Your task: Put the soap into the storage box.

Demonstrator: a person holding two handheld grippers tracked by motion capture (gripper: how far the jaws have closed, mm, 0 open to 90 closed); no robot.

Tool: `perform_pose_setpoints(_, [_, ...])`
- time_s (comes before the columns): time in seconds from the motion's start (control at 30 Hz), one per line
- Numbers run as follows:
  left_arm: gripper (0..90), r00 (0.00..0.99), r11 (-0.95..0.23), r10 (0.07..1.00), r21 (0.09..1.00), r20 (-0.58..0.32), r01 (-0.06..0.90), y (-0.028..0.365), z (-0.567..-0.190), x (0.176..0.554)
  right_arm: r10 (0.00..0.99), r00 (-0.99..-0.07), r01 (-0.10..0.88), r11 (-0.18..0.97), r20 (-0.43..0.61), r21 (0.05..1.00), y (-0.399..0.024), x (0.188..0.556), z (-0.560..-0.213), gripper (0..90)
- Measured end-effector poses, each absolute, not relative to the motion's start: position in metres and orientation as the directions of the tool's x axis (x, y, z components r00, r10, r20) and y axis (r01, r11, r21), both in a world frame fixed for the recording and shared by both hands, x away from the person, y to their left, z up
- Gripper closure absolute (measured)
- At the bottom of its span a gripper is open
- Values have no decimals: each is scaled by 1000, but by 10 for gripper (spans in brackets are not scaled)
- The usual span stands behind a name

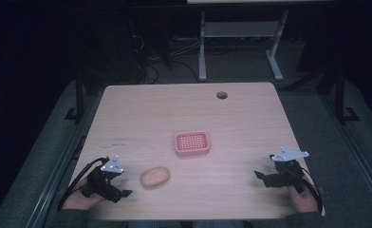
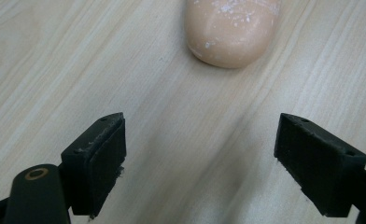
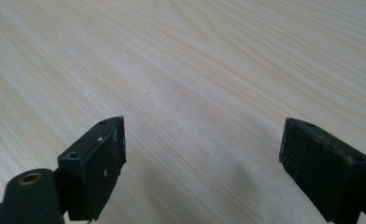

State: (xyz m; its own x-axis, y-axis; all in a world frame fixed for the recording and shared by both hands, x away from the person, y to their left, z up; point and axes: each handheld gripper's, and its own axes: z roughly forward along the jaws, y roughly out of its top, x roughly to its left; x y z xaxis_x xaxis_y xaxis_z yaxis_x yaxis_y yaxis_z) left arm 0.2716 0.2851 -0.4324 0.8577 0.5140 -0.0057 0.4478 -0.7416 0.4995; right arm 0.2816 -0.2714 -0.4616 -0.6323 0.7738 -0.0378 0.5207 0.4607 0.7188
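A pale peach oval bar of soap [image 1: 154, 176] lies on the wooden table [image 1: 184, 109], near its front and left of centre. A pink slotted soap dish [image 1: 192, 143] stands behind it, near the table's middle, with nothing in it. My left gripper [image 1: 125, 194] rests at the front left, a short way left of the soap, jaws wide apart. In the left gripper view the soap [image 2: 231, 29] lies ahead of the open gripper [image 2: 200, 165], apart from it. My right gripper [image 1: 260, 176] rests at the front right, open over bare wood [image 3: 204, 93].
A round cable hole [image 1: 221, 95] sits near the table's far edge. Beyond the table stand white desk legs [image 1: 202, 47] and loose cables on a dark floor. Black frame posts flank the table on both sides.
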Motion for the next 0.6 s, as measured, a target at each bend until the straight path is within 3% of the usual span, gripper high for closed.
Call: perform_pose_setpoints(0.6, [173,885,-781,465,477,13,404,266,-432,274,776,-629,520,460,-41,720,-272,279,-461,141])
